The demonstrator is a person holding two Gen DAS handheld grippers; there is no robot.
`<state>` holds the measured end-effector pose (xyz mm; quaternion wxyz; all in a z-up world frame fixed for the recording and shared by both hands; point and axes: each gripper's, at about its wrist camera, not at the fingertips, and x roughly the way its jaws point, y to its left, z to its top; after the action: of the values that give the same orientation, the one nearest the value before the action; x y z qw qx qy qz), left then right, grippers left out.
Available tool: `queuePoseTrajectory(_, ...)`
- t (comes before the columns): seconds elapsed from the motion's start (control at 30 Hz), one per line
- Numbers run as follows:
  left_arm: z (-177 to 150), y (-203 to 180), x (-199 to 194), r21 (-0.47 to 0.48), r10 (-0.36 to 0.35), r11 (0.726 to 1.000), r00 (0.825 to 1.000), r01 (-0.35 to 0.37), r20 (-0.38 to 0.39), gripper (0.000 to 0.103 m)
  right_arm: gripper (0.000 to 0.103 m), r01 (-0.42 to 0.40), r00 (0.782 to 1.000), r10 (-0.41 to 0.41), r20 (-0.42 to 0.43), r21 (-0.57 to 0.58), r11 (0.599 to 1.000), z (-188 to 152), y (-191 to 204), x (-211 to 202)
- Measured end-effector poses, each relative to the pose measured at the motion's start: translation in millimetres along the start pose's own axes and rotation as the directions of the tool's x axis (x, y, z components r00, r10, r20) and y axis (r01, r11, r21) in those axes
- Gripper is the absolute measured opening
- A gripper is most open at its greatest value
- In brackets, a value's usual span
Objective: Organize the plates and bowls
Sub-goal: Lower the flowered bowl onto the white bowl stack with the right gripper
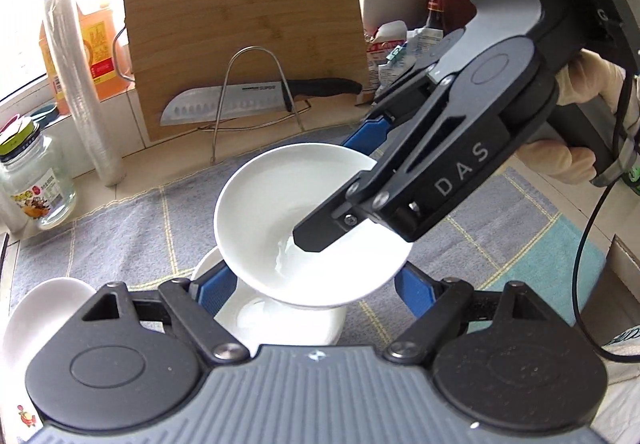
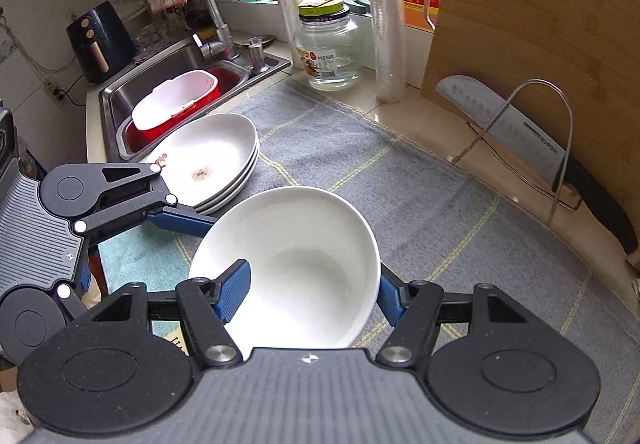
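Gripped by its rim, a white bowl (image 2: 288,268) sits right under the right wrist camera, one blue pad inside the wall and the other outside, so the right gripper (image 2: 308,292) is clamped tight on the rim, likely the surest hold on a deep, slippery dish. From the left wrist view this bowl (image 1: 304,220) hangs tilted over a second white bowl (image 1: 280,320) that sits between the left gripper's (image 1: 316,294) blue fingers (image 1: 216,284); those jaws stand at a middling width, seemingly closed on that lower bowl, probably for nesting the two. Beyond, stacked white plates (image 2: 208,160) rest on the grey checked towel (image 2: 400,180) beside the sink (image 2: 168,72), well apart from the cutting board (image 1: 240,32) and knife (image 1: 224,104).
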<state>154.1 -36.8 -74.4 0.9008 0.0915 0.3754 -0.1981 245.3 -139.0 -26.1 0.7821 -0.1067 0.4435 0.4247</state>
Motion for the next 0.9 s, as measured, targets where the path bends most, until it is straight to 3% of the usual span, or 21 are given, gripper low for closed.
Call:
queuePoseTrajectory(0.33, -11.3, 21.4, 0.2, -0.059, 0.017, 0.998, 0.999, -0.02, -0.049, 0.085, 0.071, -0.036, 0.998, 0.035, -0.045, -0.015, 0.999, 12.1, 12.1, 32.4)
queuePoseTrajectory(0.9, -14.1, 18.5, 5.2, -0.042, 0.036, 0.998, 0.994, -0.041, -0.107, 0.086, 0.071, -0.05, 0.996, 0.05, -0.076, -0.001, 0.999, 8.8, 11.1, 45.7)
